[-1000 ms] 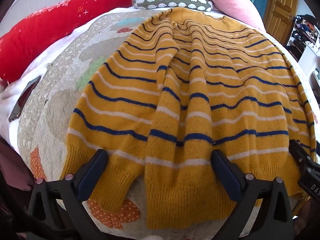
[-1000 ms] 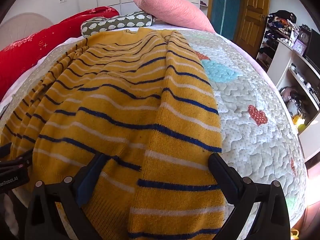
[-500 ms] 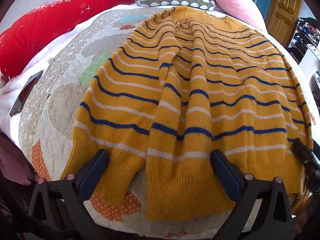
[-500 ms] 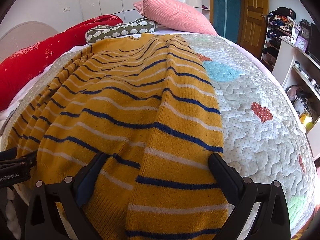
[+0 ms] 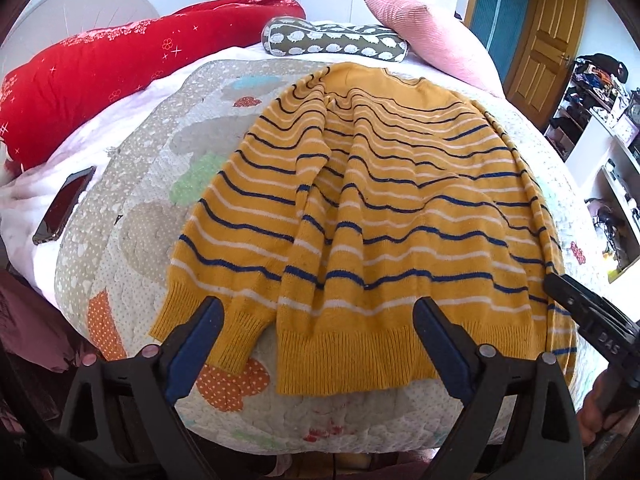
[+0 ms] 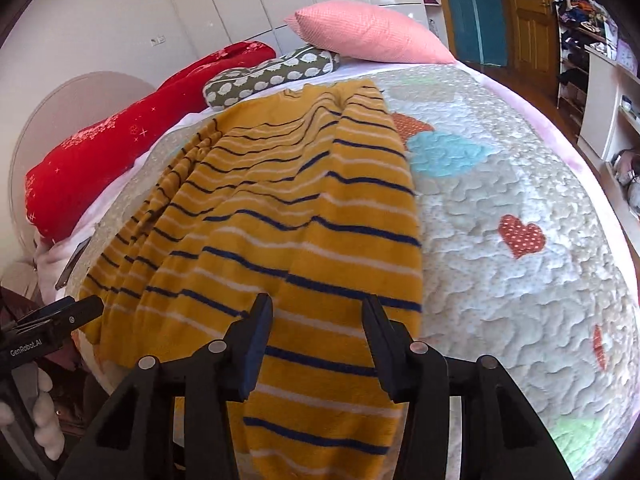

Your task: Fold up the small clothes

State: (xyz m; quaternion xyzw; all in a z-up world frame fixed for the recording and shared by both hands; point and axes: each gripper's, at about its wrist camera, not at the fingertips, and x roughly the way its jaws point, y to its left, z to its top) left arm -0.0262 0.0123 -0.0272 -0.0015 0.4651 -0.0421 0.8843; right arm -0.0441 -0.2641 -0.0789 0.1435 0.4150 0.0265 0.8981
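A mustard-yellow sweater with navy and white stripes (image 5: pixel 380 216) lies spread on the quilted bed, hem toward me, both sleeves folded in along its sides. My left gripper (image 5: pixel 316 340) is open and empty, hovering above the hem. My right gripper (image 6: pixel 316 340) is partly closed around the right sleeve (image 6: pixel 320 380), which hangs between its jaws over the bed's near edge. The sweater also fills the right wrist view (image 6: pixel 280 208). The right gripper shows at the right edge of the left wrist view (image 5: pixel 588 320).
A quilted bedspread (image 5: pixel 132 216) with coloured patches covers the bed. A phone (image 5: pixel 64 204) lies at the left edge. A red bolster (image 5: pixel 100 76), a patterned pillow (image 5: pixel 332 38) and a pink pillow (image 5: pixel 424 36) sit at the head. Shelves (image 5: pixel 604 152) stand right.
Both grippers have pulled back and risen, so more of the bed shows. The right gripper's jaws have narrowed from wide open around the right sleeve. The left jaws stay open.
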